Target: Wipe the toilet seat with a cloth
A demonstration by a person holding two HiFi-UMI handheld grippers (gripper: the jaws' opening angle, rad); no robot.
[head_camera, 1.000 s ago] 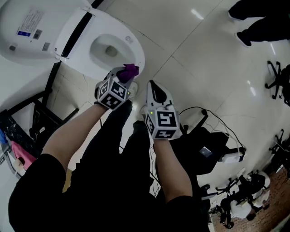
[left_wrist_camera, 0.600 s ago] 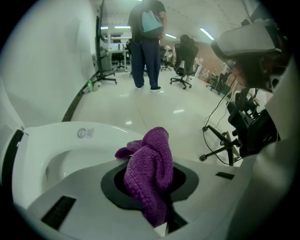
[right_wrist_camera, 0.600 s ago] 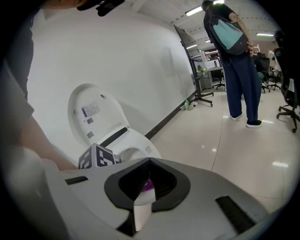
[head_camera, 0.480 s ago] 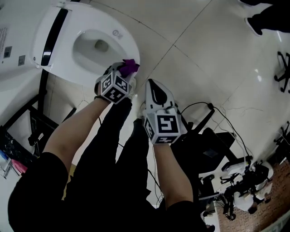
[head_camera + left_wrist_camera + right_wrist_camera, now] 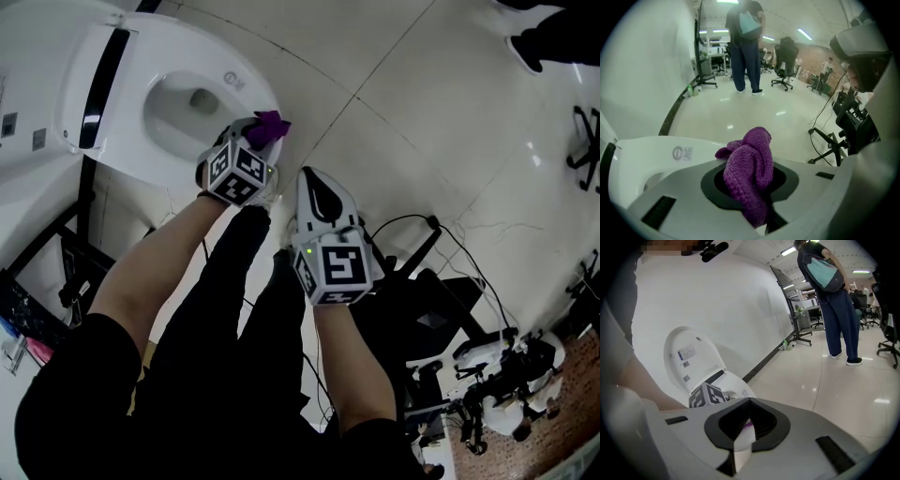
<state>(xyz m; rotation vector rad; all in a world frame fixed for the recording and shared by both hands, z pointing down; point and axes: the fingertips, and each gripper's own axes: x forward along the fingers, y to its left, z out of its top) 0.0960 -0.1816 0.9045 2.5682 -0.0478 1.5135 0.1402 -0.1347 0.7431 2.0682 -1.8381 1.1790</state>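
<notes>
The tiled floor (image 5: 422,112) carries a white toilet. The left tool (image 5: 257,134) is clamped on the purple cloth (image 5: 749,173), at the front rim of the toilet seat (image 5: 255,86). The right tool (image 5: 315,176) is closed and empty, just beside the left tool.

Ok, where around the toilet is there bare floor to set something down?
In the head view, the tiled floor right of the toilet seat, beyond the left gripper holding the cloth, is bare. Crowded: cables and black gear at lower right, a black frame left of the toilet.
</notes>
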